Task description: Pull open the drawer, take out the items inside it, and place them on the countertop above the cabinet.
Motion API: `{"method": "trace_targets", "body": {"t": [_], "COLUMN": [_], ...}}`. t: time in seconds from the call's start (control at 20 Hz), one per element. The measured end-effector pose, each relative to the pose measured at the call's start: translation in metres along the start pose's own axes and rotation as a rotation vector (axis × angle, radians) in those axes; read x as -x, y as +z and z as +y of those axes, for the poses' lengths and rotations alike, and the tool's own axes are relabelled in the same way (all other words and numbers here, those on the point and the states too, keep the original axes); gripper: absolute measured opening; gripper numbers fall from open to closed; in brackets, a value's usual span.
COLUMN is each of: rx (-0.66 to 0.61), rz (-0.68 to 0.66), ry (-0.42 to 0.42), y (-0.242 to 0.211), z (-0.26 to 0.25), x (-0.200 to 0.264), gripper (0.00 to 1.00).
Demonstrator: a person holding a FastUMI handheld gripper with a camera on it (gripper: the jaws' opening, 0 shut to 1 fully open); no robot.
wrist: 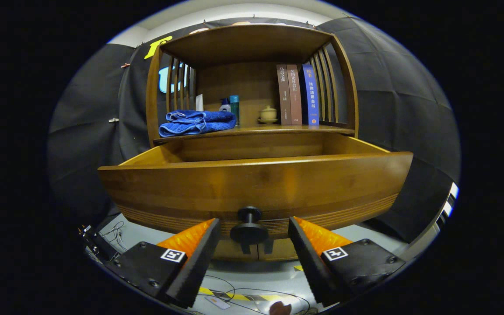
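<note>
Gripper view: looking straight at a wooden cabinet [252, 78] with its drawer [256, 183] pulled well out toward the camera. Gripper [254, 227] spread wide, grasping nothing, fingers [199, 253] standing apart on either side of the drawer's dark round knob [249, 227]. Knob sitting between the fingertips, clear of both, a gap on each side. Drawer front just ahead of the fingers, bowed by the lens, spanning past both of them. Inside of the drawer hidden behind its front panel; only the upper parts of its inner walls showing, contents impossible to tell. Above and beyond the drawer, the countertop [278, 130] of the cabinet, carrying a folded blue towel [197, 122] toward one side, a small teal bottle [234, 107] just behind it, a pale lidded cup [268, 114] near the middle, and three upright books [298, 94] leaning against the slatted side. Below the fingers, a grey floor [252, 275] with loose cables and striped tape.
</note>
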State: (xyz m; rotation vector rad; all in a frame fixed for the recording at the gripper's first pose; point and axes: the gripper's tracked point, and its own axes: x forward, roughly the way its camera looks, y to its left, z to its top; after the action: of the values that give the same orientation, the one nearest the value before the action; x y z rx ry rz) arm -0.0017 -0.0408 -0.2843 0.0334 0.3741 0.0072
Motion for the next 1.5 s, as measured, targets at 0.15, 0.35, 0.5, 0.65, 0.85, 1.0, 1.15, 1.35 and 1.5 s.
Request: {"method": "trace_targets", "body": {"t": [0.15,0.35,0.5,0.65,0.85,1.0,1.15,1.35,1.5], "rx": [-0.012,-0.022,-0.042,0.002,0.043,0.037,0.033,0.047,0.041], "rz": [0.011,0.067,0.097,0.141,0.243,0.350,0.446,0.564,0.623], "ry": [0.034,0.074,0.091,0.051,0.013,0.017,-0.009,-0.028,-0.018], "y": [0.029,0.074,0.114,0.145,0.162,0.153,0.130,0.095,0.074], "z": [-0.001,0.000,0.003,-0.002,-0.003,-0.001,-0.007,-0.010,-0.005], "x": [0.021,0.039,0.033,0.008,-0.039,-0.075,-0.111,-0.141,-0.153], "gripper": [0.98,0.99,0.99,0.99,0.99,0.99,0.99,0.99,0.98]}}
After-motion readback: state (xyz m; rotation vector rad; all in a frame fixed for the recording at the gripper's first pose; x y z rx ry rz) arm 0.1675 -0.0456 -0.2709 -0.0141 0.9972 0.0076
